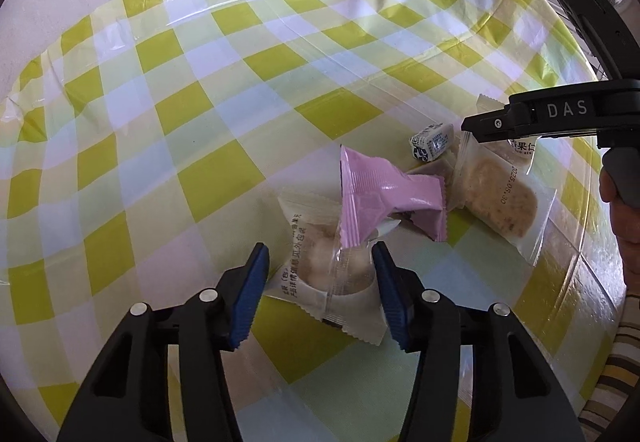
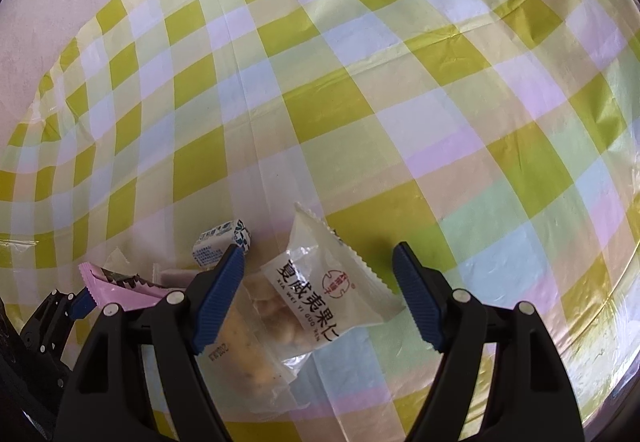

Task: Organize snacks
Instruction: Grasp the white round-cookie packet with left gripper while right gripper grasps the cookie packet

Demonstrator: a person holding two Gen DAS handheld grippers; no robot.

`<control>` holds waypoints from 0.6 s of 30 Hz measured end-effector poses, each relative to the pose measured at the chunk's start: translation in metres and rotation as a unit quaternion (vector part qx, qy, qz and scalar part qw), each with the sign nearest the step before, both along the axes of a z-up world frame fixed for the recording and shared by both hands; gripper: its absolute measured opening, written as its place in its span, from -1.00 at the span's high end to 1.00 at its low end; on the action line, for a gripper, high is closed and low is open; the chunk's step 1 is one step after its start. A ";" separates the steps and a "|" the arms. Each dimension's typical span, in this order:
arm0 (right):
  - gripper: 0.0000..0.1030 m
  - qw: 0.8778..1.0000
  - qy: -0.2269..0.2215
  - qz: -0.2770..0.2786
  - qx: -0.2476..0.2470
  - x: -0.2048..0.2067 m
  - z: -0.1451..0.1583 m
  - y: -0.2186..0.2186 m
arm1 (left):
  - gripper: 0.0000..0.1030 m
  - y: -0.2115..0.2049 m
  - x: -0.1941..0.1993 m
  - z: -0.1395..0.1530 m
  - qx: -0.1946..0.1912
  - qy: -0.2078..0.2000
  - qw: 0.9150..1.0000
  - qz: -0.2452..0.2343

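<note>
Several wrapped snacks lie bunched on the checked tablecloth (image 1: 224, 89). My left gripper (image 1: 320, 254) is open, its blue pads on either side of a clear packet with a round pastry (image 1: 328, 274); a gap shows at the left pad. A crumpled pink wrapper (image 1: 380, 197) lies across that packet's far end. Beyond it are a small blue-and-white candy (image 1: 432, 141) and a clear nut packet (image 1: 500, 193). My right gripper (image 2: 319, 248) stands wide open over that nut packet (image 2: 320, 294), with the candy (image 2: 224, 242) and pink wrapper (image 2: 120, 282) to its left.
The yellow-green cloth (image 2: 360, 81) stretches far beyond the snacks, with a pale wall past its left edge. A hand (image 1: 616, 193) holds the right gripper's black finger (image 1: 520, 117) at the right. A striped fabric (image 1: 616, 362) lies by the table's near right edge.
</note>
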State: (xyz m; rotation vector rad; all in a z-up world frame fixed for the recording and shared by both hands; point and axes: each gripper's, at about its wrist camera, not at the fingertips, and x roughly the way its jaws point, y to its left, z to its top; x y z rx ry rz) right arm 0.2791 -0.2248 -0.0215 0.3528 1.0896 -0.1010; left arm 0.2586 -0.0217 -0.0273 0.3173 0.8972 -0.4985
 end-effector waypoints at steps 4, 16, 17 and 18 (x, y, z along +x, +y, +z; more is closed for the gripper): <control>-0.22 0.999 -0.002 0.025 -0.024 -0.004 0.000 0.010 | 0.07 0.008 -0.007 0.001 -0.007 0.020 1.000 0.016; 0.58 0.996 -0.014 0.072 -0.047 -0.035 0.006 0.008 | 0.11 0.040 -0.056 0.004 -0.049 0.053 0.989 0.127; 0.59 0.996 -0.016 0.073 -0.044 -0.040 0.007 0.006 | 0.13 0.041 -0.062 0.005 -0.051 0.053 0.988 0.134; 0.59 0.996 -0.019 0.073 -0.043 -0.045 0.009 0.004 | 0.16 0.042 -0.068 0.006 -0.055 0.052 0.987 0.139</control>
